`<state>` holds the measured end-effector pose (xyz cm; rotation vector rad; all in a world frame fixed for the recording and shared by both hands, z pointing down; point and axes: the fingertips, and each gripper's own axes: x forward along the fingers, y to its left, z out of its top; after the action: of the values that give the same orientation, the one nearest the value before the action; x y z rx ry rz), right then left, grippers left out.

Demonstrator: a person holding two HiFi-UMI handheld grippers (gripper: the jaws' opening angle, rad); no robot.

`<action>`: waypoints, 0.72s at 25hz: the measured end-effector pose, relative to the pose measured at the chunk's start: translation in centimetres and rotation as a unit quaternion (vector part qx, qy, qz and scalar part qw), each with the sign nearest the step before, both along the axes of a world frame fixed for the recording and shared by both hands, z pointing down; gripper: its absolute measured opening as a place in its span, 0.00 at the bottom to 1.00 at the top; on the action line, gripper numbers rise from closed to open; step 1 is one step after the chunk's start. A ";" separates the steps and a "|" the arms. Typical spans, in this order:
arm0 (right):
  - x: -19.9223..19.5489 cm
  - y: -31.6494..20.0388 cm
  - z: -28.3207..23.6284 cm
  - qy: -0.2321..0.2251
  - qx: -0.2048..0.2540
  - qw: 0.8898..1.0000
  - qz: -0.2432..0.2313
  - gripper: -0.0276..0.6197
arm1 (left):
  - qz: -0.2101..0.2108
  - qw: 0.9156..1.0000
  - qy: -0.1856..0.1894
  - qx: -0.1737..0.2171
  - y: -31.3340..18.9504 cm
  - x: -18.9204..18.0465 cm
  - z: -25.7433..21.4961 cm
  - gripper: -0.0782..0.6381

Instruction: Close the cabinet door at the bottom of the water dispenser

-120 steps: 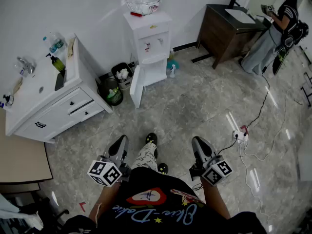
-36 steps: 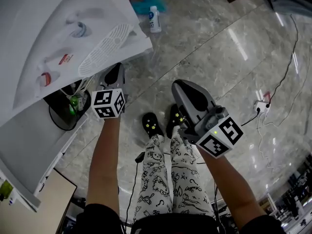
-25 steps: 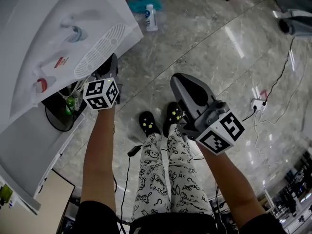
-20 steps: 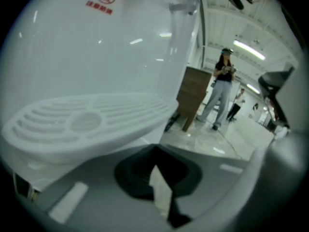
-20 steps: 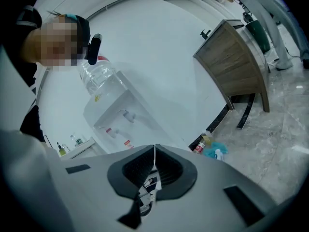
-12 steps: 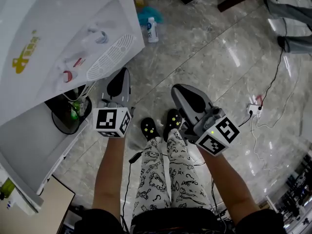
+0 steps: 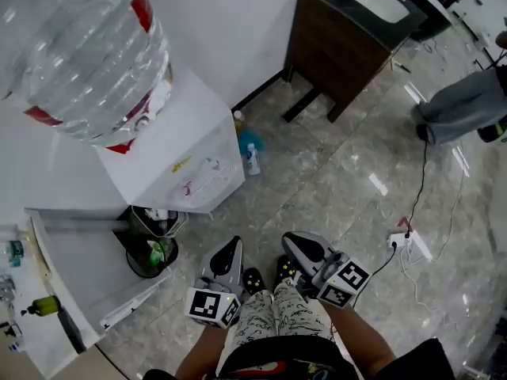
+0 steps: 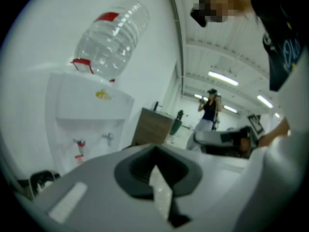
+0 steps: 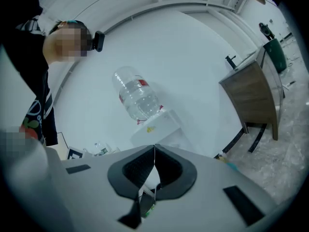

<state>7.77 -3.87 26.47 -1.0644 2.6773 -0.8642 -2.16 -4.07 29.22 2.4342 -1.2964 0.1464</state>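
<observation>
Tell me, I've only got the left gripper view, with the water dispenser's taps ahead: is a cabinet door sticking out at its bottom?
Observer: In the head view no door leaf juts out from the base of the water dispenser. The steep angle hides its lower front, so I can't confirm it's fully shut.
Operator: Where's the left gripper relative to it?
Observer: The left gripper is held low beside the person's legs, apart from the dispenser and not touching it.
Operator: And the right gripper's jaws?
Observer: In its own view the right gripper has its jaws together, with nothing between them.
</observation>
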 end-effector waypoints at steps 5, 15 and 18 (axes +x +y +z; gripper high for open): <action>-1.2 4.0 -7.1 -0.016 0.022 1.000 -0.003 0.07 | 0.003 0.999 -0.005 0.036 3.4 -1.8 -9.0 0.10; -2.3 8.8 -13.6 -0.032 0.045 0.998 -0.038 0.07 | 0.037 0.998 -0.001 0.048 9.9 -1.2 -14.2 0.10; -2.6 9.9 -13.6 -0.028 0.046 0.998 -0.041 0.07 | 0.055 0.996 -0.005 0.068 10.5 -0.6 -15.2 0.10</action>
<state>5.19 6.02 12.84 -0.9029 2.7030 -0.7643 -2.78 6.44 14.02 2.6234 -1.2133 0.1021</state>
